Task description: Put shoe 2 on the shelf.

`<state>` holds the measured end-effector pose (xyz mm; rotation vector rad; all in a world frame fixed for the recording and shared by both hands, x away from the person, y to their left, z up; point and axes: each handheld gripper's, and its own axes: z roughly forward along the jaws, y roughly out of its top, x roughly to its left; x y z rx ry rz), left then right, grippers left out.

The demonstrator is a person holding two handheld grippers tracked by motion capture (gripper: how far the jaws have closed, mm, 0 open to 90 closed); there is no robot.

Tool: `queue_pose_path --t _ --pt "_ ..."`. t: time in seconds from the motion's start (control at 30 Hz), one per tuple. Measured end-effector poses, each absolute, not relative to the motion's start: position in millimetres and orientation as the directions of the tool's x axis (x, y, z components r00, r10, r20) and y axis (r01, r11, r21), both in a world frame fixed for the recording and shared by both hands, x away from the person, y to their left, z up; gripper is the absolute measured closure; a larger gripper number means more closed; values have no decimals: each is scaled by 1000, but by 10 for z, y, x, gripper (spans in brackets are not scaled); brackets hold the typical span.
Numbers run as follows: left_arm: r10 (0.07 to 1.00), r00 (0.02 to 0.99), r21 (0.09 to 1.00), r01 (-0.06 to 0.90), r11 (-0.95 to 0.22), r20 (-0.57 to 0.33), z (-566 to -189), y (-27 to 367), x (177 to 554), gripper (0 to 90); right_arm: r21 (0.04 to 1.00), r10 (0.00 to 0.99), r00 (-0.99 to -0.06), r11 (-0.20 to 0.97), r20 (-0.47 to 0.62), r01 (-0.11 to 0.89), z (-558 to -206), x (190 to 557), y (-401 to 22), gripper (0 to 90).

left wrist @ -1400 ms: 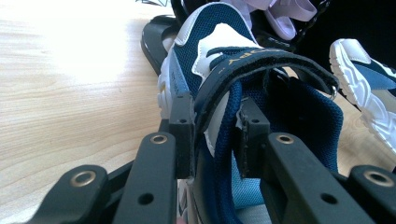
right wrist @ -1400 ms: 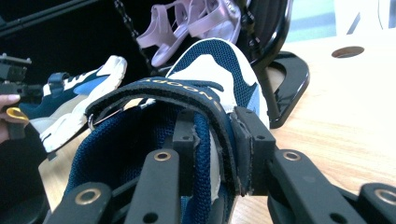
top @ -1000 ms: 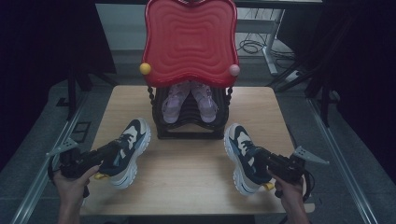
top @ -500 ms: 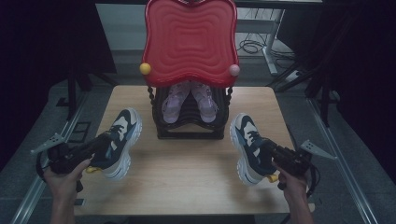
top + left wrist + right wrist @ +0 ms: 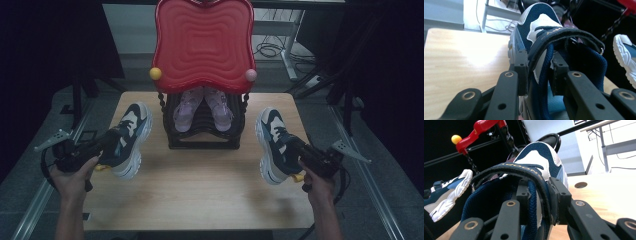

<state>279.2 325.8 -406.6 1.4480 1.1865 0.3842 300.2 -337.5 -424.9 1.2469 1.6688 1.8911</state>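
My left gripper (image 5: pixel 107 142) clamped the left sneaker (image 5: pixel 129 140), my right gripper (image 5: pixel 295 152) the right sneaker (image 5: pixel 272 145). Both toes pointed twelve o'clock, flanking the rack (image 5: pixel 202 137).

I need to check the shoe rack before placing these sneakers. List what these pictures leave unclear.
- Purple shoes on the black rack, high view: toes hidden under the red tray.
- Left sneaker, left gripper view: heel cut off by the bottom edge, behind the fingers.
- Right sneaker, right gripper view: sole hidden by its upper.
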Motion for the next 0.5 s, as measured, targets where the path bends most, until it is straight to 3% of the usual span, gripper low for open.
queue_pose_path --t 0.5 --pt "818 420 886 410 217 -394 -3867 3255 3010 724 922 747 -541 -298 387 249 -4041 3236 -3408 718"
